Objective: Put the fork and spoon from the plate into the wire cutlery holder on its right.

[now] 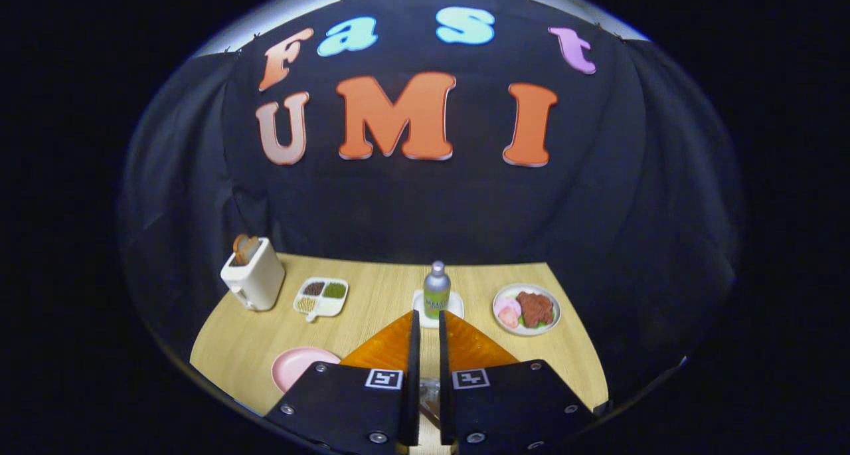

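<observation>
The tool (425,322) hangs over the counter's (385,289) near edge, fingers nearly closed; something metallic shows low between them, grasp uncertain. Pink plate (299,365) sits alongside. Next: locate the holder.

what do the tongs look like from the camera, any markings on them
The tongs are two flat, wedge-shaped fingers tapering forward, with a narrow gap between them. Each sits on a dark angular block fixed with round silver screws. Each block carries a square black-and-white coded marker near its inner edge. No cables are in view.
</observation>
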Demonstrator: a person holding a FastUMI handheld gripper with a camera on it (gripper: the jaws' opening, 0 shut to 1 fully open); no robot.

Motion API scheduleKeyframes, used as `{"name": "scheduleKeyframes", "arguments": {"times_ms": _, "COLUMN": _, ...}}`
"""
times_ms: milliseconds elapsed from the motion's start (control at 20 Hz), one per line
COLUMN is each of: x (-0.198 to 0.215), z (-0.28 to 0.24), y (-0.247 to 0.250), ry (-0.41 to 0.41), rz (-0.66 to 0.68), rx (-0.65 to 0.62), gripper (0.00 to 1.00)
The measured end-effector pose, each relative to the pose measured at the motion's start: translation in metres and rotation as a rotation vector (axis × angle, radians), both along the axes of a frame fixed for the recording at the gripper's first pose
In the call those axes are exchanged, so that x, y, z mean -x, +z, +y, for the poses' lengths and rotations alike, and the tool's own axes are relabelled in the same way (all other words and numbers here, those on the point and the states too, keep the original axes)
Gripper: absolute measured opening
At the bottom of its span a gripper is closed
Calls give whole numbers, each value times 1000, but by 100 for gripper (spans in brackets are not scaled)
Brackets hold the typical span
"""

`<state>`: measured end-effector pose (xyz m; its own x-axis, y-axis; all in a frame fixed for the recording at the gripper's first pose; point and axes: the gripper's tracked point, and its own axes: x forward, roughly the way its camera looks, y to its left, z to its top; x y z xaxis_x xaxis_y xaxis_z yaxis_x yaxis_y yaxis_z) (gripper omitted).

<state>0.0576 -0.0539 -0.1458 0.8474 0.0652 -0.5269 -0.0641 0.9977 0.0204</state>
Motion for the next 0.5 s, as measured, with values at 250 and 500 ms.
{"name": "scheduleKeyframes", "arguments": {"times_ms": 250, "x": -11, "z": -12, "y": 91, "ry": -53, "rz": -287, "rx": -30, "gripper": 13}}
{"name": "scheduleKeyframes", "arguments": {"times_ms": 500, "x": -9, "z": -16, "y": 142, "ry": -96, "rz": -460, "rx": -51, "gripper": 28}}
